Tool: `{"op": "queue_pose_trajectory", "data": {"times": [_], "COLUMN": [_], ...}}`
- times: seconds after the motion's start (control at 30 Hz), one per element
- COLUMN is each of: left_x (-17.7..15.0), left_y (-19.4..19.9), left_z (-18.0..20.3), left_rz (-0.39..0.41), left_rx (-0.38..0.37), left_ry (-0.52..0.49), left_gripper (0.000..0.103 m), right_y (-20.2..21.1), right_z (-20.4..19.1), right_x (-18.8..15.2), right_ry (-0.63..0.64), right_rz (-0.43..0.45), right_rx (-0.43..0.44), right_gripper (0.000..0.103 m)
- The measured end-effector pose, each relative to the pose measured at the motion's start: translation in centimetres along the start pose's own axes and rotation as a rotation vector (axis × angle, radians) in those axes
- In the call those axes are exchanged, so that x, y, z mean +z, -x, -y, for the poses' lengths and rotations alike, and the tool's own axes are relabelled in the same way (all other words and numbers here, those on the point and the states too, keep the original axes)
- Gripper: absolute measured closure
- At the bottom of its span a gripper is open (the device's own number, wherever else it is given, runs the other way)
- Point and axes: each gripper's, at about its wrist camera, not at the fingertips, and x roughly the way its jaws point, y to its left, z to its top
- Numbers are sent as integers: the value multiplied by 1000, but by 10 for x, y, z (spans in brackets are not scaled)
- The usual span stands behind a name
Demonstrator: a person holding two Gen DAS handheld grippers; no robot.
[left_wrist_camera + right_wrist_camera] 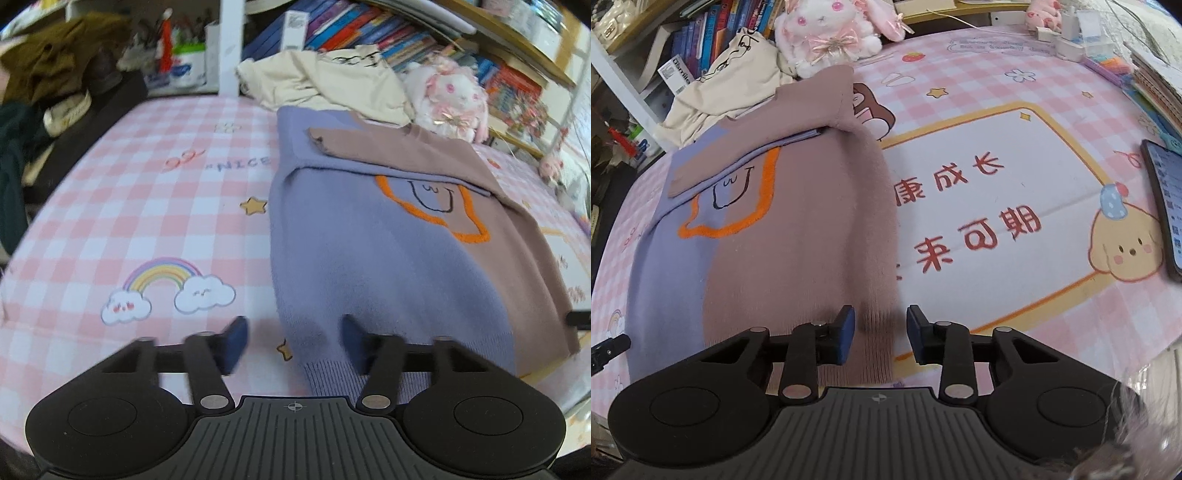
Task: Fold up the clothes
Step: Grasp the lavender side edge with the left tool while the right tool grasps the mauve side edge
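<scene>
A purple and brown sweater (pixel 388 258) with an orange outlined figure lies on the pink checked bed sheet (pixel 129 206), both sleeves folded across its chest. My left gripper (pixel 293 341) is open, straddling the purple bottom-left hem corner just above the sheet. In the right wrist view the same sweater (pixel 783 229) lies left of centre. My right gripper (pixel 881 330) is open around the brown ribbed hem at the bottom-right corner. Neither gripper holds the cloth.
A cream garment (pixel 332 85) and a pink plush rabbit (pixel 447 96) lie at the far end by bookshelves (pixel 369 26). Dark clothes (pixel 55 62) pile at far left. A phone (pixel 1165 206) lies on the sheet at right. Small items (pixel 1067 40) sit far right.
</scene>
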Motion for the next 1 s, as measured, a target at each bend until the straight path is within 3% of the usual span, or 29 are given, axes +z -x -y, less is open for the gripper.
{"op": "queue_pose_trajectory", "data": {"times": [0.23,0.33,0.4,0.53,0.7,0.83,0.9,1.0], "left_x": [1,1,1,4,13,10,8,3], "left_y": [-7,-11,-10,2,12,1,-3,-6], "left_z": [-9,-10,-4,19,39,20,12,9], "left_rz": [-21,-31,-18,56,88,15,-28,-66], "left_rx": [-13,-37,-30,-5,-58,-81,-101,-104], "left_ry": [102,126,91,-38,-118,-3,37,14], "left_gripper": [69,99,100,100,99,94,85,60], "right_y": [-9,-10,-10,0,14,6,2,-4], "right_z": [-2,-4,-6,-18,-27,-17,-10,-6], "right_x": [7,7,8,8,15,20,20,18], "right_ry": [44,77,100,184,212,145,103,79], "right_rz": [-3,-8,-7,42,83,33,0,-35], "right_rx": [-16,-17,-16,-12,114,131,135,140], "right_gripper": [75,88,93,94,94,94,89,78]}}
